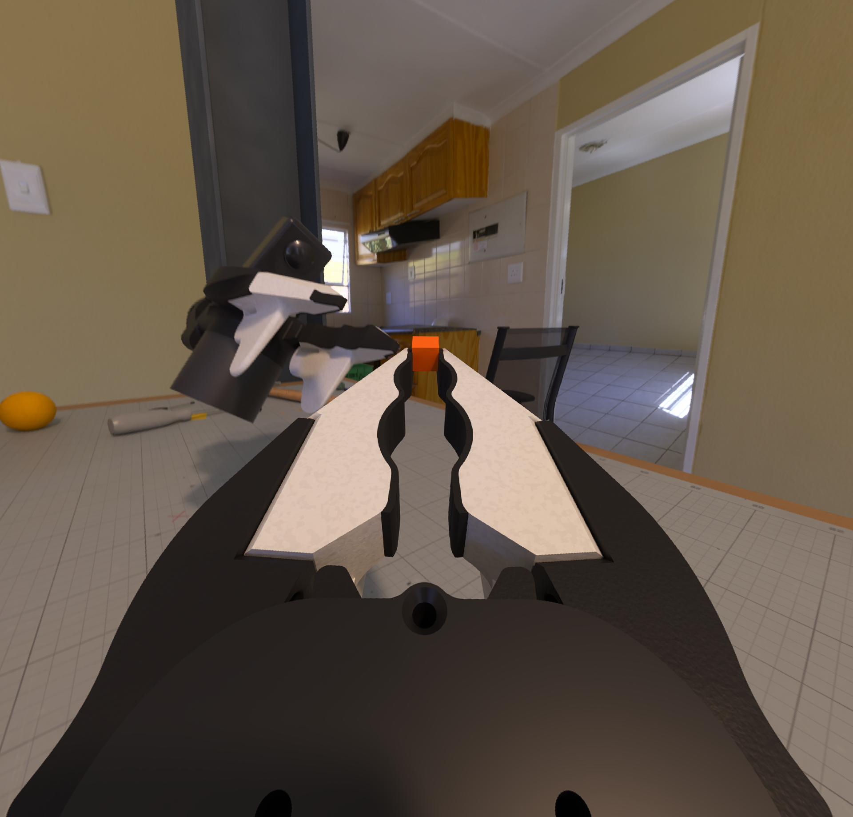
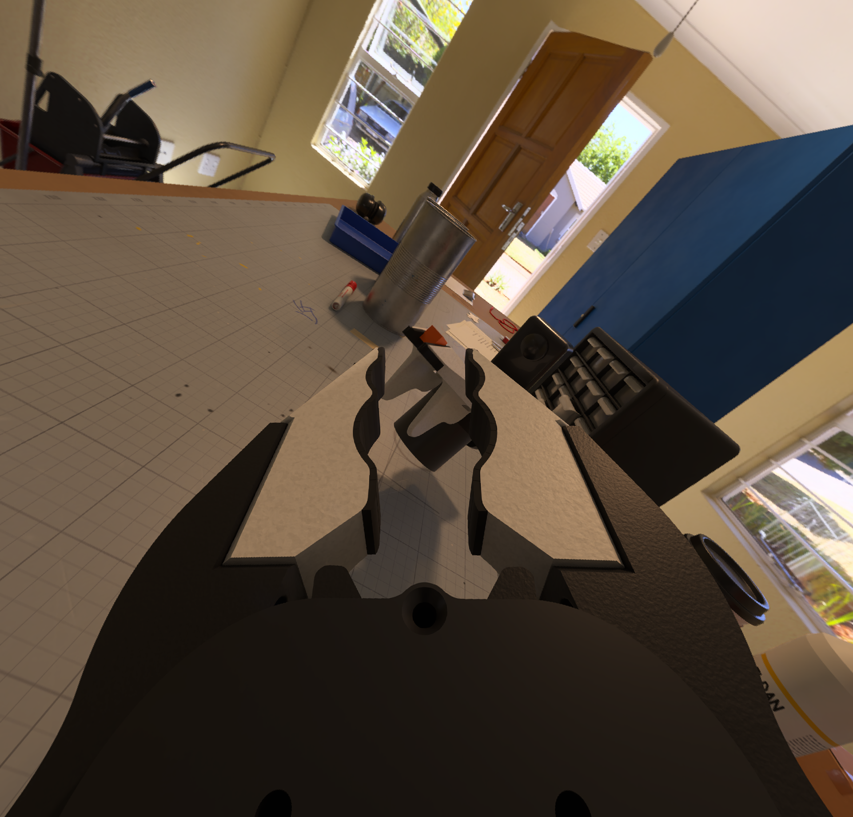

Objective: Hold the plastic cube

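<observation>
In the left wrist view, the left gripper (image 1: 425,356) pinches the orange plastic cube (image 1: 425,354) between its fingertips, raised above the pale gridded mat (image 1: 92,541) that covers the table. The right gripper (image 1: 369,347) hangs to the left, its dark tips just beside the cube. Farther back on the mat lie an orange fruit (image 1: 27,410) and a grey-handled tool (image 1: 152,418). Behind stand yellow walls, a grey pillar (image 1: 251,102), wooden kitchen cabinets (image 1: 420,176), a dark chair (image 1: 531,360) and a white-framed doorway (image 1: 646,240) onto a tiled floor. In the right wrist view, the right gripper (image 2: 424,356) has its fingers spread, nothing between them; beyond its tips the left gripper (image 2: 427,351) shows with a sliver of the cube (image 2: 436,336). The mat (image 2: 138,310) carries a metal can (image 2: 420,268), a red-capped marker (image 2: 344,295), a blue tray (image 2: 362,240) and a black box (image 2: 618,407). A blue cabinet (image 2: 715,263), an open wooden door (image 2: 531,148) and a window (image 2: 397,70) fill the room.
</observation>
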Controlling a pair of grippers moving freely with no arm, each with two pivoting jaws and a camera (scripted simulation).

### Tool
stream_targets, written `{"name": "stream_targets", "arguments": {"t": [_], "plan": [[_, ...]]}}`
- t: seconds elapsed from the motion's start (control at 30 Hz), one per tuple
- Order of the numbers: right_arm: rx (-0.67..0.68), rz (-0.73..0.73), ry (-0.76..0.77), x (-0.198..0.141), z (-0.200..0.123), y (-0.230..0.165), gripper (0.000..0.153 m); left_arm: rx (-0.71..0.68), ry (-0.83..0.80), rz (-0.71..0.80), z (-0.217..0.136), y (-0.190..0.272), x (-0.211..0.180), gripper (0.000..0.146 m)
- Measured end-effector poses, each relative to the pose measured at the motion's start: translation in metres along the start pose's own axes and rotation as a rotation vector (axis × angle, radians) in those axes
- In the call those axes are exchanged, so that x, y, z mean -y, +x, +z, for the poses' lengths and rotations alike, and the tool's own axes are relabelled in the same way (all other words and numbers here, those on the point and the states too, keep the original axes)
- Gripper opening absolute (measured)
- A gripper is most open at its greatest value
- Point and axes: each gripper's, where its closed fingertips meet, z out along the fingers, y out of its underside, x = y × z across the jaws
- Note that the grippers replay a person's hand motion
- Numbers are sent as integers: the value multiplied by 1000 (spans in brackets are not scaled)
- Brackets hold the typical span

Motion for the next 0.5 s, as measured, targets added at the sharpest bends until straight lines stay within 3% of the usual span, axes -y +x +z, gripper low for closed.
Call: {"name": "stream_targets", "arguments": {"t": [0.33,0.5], "plan": [[-38,-5,-19,-3,12,0,32,-26,15,-15,3,1,1,9],[-23,-34,-27,-5,11,-3,40,-61,-46,-57,8,4,-10,9]]}}
